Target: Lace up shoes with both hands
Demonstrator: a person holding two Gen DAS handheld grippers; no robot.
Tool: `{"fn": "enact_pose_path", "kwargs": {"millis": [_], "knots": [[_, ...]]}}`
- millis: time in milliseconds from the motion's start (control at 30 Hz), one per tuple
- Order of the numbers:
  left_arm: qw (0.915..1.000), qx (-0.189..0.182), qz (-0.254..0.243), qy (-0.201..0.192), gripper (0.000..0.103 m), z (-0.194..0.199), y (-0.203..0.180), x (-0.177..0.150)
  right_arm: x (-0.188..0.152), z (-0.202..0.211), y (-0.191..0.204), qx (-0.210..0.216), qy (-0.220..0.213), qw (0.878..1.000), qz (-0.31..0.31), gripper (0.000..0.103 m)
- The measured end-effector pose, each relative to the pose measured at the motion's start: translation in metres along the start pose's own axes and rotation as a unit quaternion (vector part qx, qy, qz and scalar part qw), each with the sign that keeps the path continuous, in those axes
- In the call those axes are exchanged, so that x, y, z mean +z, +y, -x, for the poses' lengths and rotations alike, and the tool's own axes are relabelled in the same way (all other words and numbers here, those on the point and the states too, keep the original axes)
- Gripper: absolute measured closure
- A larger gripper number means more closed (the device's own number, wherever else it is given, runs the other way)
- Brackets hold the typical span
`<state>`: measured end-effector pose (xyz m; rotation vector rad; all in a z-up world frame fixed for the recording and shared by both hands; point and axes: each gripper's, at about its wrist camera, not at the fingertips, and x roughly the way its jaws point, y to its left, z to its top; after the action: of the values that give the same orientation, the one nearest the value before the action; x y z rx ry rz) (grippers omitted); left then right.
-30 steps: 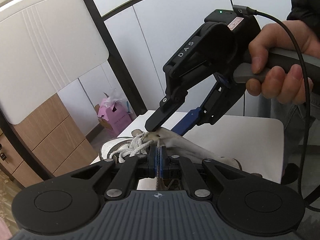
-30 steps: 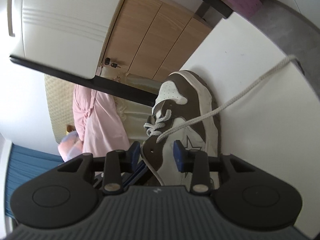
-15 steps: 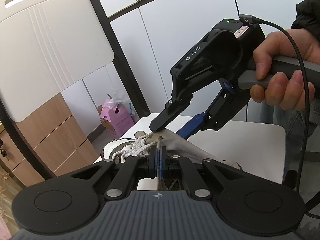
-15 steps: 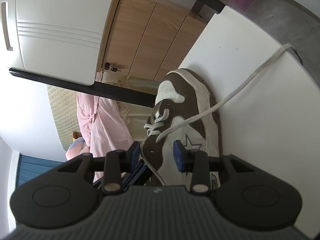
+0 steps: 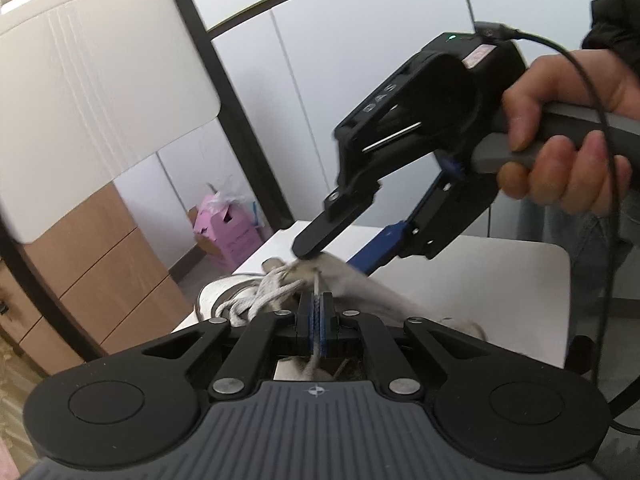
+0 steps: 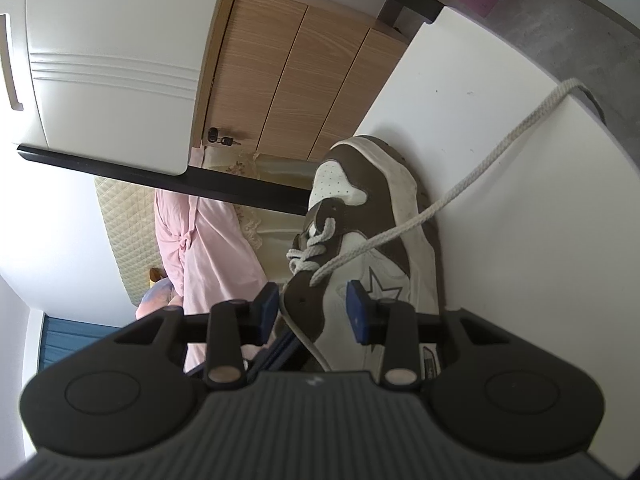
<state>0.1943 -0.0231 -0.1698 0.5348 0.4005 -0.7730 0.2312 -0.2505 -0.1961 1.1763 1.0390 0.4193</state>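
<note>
Meanwhile, the left gripper [image 5: 316, 316] has its jaws pressed together on a strand of the shoelace [image 5: 315, 286], just above the collar of the brown and white shoe [image 6: 372, 240], which rests on the white tabletop [image 6: 520, 240]. Just beyond it, the right gripper [image 5: 332, 258], held in a person's hand [image 5: 560, 152], hangs over the shoe with its jaws apart, one black finger [image 5: 320, 236] touching the tongue area. From the right wrist view, the loose lace end [image 6: 460, 188] runs from the eyelets across the tabletop and off its far edge. The shoe's outline is blurred in the left wrist view.
</note>
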Motion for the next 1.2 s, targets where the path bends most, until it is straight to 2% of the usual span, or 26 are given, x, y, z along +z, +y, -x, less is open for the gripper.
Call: {"fn": "enact_pose_path", "kwargs": {"millis": [233, 500, 600, 733, 867, 900, 1067, 1100, 1133, 1200], "knots": [[1.0, 0.002, 0.0, -0.004, 0.1, -0.001, 0.0, 0.001, 0.001, 0.001, -0.003, 0.004, -0.004, 1.0, -0.013, 0.063], [0.9999, 0.007, 0.013, -0.009, 0.1, -0.005, -0.002, 0.005, 0.002, 0.005, -0.01, 0.003, -0.034, 0.998, -0.045, 0.063], [0.9999, 0.005, 0.012, -0.008, 0.1, -0.005, -0.004, 0.007, 0.001, 0.004, -0.011, 0.009, -0.033, 0.998, -0.053, 0.068], [0.9999, 0.006, 0.009, -0.005, 0.1, -0.007, -0.005, 0.007, 0.0, 0.004, -0.011, 0.013, -0.033, 0.997, -0.063, 0.084], [0.9999, 0.008, 0.01, -0.003, 0.099, -0.007, -0.005, 0.007, -0.001, 0.004, -0.009, 0.022, -0.03, 0.997, -0.066, 0.092], [0.9999, 0.009, 0.011, -0.002, 0.099, -0.007, -0.005, 0.007, -0.002, 0.004, -0.007, 0.022, -0.029, 0.997, -0.061, 0.099], [0.9992, 0.021, 0.034, 0.005, 0.098, -0.003, -0.005, 0.006, -0.003, 0.003, 0.0, 0.012, -0.031, 0.999, -0.039, 0.1], [0.9985, 0.026, 0.049, 0.007, 0.095, 0.001, -0.005, 0.005, -0.003, 0.003, 0.001, 0.009, -0.032, 0.999, -0.034, 0.1], [0.9974, 0.03, 0.064, 0.009, 0.087, 0.004, -0.005, 0.004, -0.003, 0.003, 0.001, 0.008, -0.033, 0.999, -0.032, 0.1], [0.9947, 0.039, 0.095, 0.012, 0.083, 0.011, -0.005, 0.003, -0.004, 0.004, 0.001, 0.006, -0.036, 0.999, -0.029, 0.1]]}}
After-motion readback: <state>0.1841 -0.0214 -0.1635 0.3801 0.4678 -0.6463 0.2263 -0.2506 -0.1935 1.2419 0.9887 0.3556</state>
